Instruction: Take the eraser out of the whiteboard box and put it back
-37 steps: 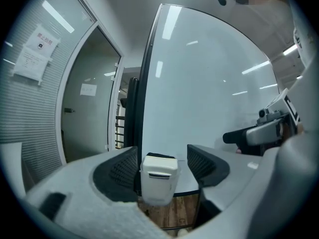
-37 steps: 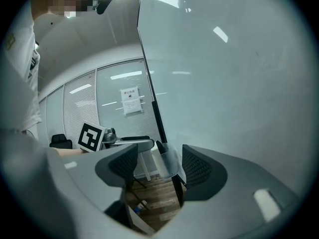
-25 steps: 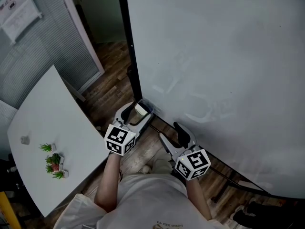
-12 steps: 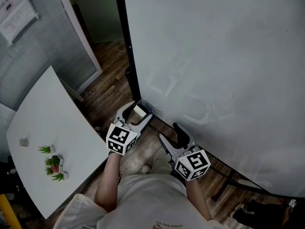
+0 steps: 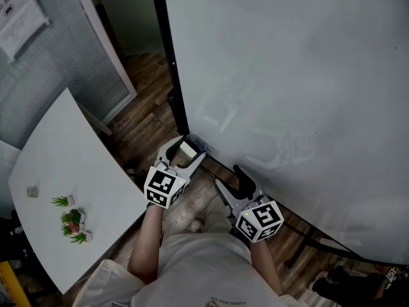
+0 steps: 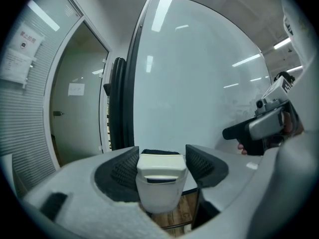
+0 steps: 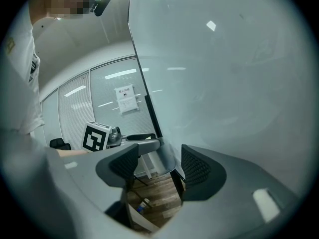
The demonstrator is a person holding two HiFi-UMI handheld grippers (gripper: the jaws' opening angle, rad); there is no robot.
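A person stands at a tall whiteboard (image 5: 287,75) with a gripper in each hand. The left gripper (image 5: 184,151) reaches ahead to the board's lower corner. Its jaws have just been closing, and they now pinch the eraser (image 6: 160,180), one dark ribbed pad pressed to each side. The eraser stands squarely between the pads, with its pale plastic back facing the gripper and its dark felt on the far side. The small clear whiteboard box (image 5: 200,148) sits right at the gripper's tip. Whether the eraser's base is inside it or just clear of it cannot be told. The right gripper (image 7: 159,166) hovers beside the left one, nearer the person, with its jaws spread and only floorboards showing between them.

The eraser is probably light and its plastic shell stiff, so a modest squeeze should hold it. The smooth plastic could slip, and the felt face is soft and would give under pressure. The flat plastic sides, near mid-height, look the safest place to grip.
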